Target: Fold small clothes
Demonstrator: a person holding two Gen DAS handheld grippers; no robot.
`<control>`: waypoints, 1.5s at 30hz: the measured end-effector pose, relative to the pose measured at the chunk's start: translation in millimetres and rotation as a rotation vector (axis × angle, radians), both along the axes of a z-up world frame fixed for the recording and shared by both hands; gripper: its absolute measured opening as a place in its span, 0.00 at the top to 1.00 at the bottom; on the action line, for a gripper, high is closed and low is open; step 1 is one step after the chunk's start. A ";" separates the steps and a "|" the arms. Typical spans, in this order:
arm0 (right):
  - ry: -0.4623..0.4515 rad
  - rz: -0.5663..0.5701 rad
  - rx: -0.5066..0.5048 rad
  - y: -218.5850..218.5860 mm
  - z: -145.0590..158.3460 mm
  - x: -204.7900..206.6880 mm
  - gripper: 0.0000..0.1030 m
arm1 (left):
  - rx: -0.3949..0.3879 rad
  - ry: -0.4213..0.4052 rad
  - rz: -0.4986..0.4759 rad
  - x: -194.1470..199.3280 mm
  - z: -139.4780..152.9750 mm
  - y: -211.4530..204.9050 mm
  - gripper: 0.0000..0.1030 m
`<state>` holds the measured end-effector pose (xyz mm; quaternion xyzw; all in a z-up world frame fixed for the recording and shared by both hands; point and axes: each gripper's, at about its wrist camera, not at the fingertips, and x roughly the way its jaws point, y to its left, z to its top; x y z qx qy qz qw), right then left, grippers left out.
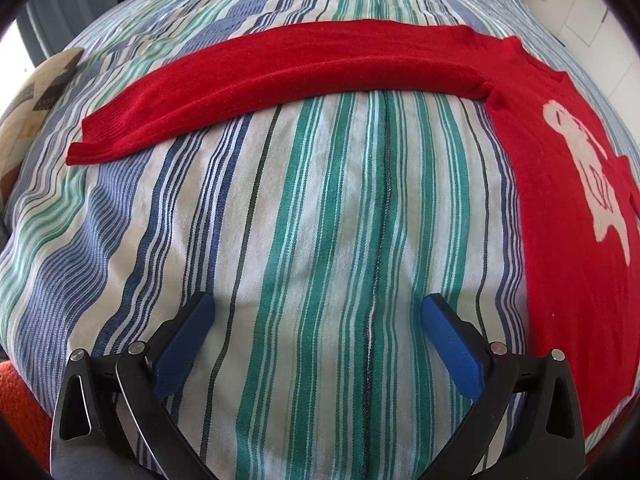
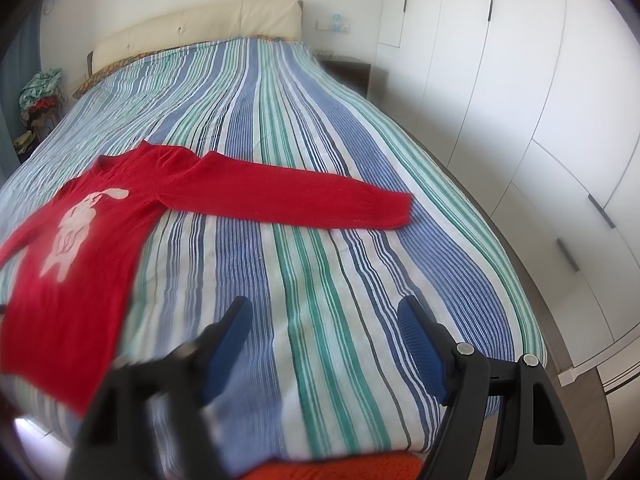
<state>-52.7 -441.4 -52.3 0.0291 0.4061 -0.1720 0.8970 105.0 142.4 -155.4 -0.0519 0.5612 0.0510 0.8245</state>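
I am holding my left claw (image 1: 318,308) wide open and empty above the striped bed (image 1: 320,220), low in the left wrist view. My right claw (image 2: 324,312) is gaping open too, gripping nothing, at the bottom of the right wrist view. The red sweater (image 2: 80,248) is lying flat, front up, in the left half of the right view, its white rabbit motif (image 2: 72,228) showing. One sleeve (image 2: 288,200) is stretching straight out toward centre right; the other sleeve (image 1: 260,80) is running across the upper part of the left view. I am judging that the garment is spread but no fold is made yet: both sleeves and the body are waiting.
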 end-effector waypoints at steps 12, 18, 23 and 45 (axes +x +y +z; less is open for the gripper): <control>0.000 0.001 0.000 0.0 -0.1 0.1 0.28 | 0.021 -0.018 -0.039 -2.8 5.5 -8.2 0.01; -0.002 0.000 0.000 0.0 0.0 -0.1 0.28 | -0.086 -0.130 -0.021 -14.8 38.0 -8.3 0.02; 0.001 0.001 -0.001 0.1 -0.1 0.2 0.28 | -0.099 -0.229 -0.039 -28.6 68.2 -17.0 0.02; 0.003 0.001 -0.002 0.4 0.0 1.1 0.28 | -0.052 -0.400 0.040 -42.7 94.7 -2.7 0.02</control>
